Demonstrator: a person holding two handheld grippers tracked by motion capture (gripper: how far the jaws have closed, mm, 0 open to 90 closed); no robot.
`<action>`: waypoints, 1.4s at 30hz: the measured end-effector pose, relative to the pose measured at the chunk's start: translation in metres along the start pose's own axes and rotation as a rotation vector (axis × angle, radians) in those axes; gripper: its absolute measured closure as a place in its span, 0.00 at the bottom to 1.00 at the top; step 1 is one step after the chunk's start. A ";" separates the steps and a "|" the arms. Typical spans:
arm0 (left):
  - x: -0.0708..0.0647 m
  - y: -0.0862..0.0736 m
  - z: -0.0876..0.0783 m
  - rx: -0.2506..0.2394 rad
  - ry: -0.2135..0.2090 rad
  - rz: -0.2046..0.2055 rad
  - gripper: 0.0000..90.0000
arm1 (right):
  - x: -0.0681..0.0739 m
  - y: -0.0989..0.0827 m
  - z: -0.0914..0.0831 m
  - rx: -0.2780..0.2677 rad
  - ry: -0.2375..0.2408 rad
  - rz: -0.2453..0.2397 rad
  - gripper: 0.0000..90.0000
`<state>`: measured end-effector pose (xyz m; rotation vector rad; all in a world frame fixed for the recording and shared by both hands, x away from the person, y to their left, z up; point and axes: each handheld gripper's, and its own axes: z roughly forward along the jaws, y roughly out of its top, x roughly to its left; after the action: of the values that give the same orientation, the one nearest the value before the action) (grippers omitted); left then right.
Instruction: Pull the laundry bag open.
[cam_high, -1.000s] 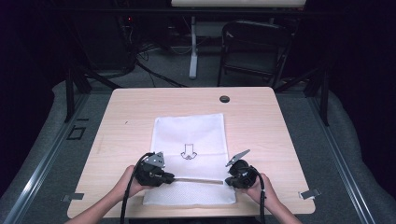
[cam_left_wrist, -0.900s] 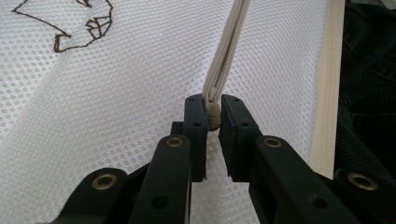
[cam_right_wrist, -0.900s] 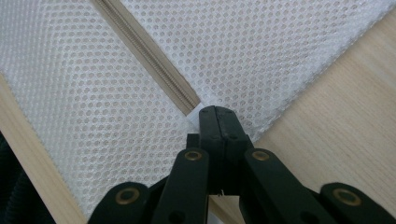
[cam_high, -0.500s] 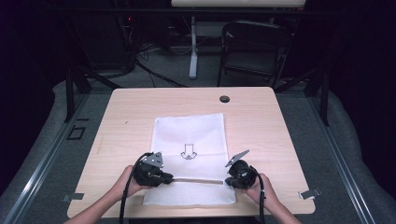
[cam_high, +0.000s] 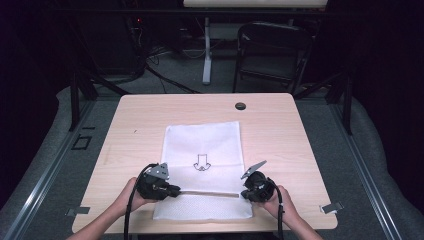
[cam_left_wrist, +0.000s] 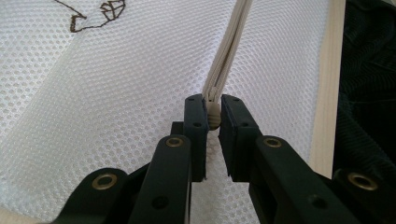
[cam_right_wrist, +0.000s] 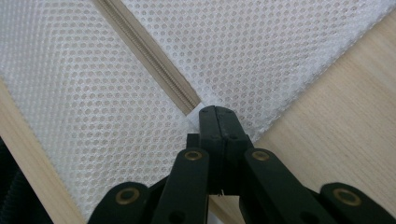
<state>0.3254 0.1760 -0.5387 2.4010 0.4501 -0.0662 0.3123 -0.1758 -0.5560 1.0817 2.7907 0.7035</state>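
Risk: the zipper pull (cam_left_wrist: 214, 116) could slip from my left gripper (cam_left_wrist: 213, 109), its jaws clamped narrowly on it. My right gripper (cam_right_wrist: 217, 112) is pinched fully closed on the zipper (cam_right_wrist: 154, 60) end of the mesh bag (cam_high: 202, 145), flat on the table (cam_high: 280, 120); a loose pinch would let the bag drag.

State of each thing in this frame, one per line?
Mesh bag: flat on the table.
Zipper: closed along the stretch seen.
Zipper pull: pinched by the left gripper.
Right gripper: shut on the bag's edge.
Black cap: lying apart.
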 end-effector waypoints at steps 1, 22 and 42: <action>0.000 0.000 0.000 0.010 0.008 0.008 0.91 | 0.000 0.000 0.000 0.006 0.002 -0.002 1.00; 0.003 -0.014 -0.017 -0.008 0.035 -0.013 0.91 | -0.001 0.000 0.000 0.006 0.006 -0.005 1.00; 0.011 -0.032 -0.034 -0.002 0.073 -0.061 0.91 | 0.001 0.000 0.000 -0.005 0.002 -0.002 1.00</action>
<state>0.3222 0.2237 -0.5345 2.3935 0.5571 -0.0050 0.3115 -0.1754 -0.5563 1.0785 2.7893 0.7118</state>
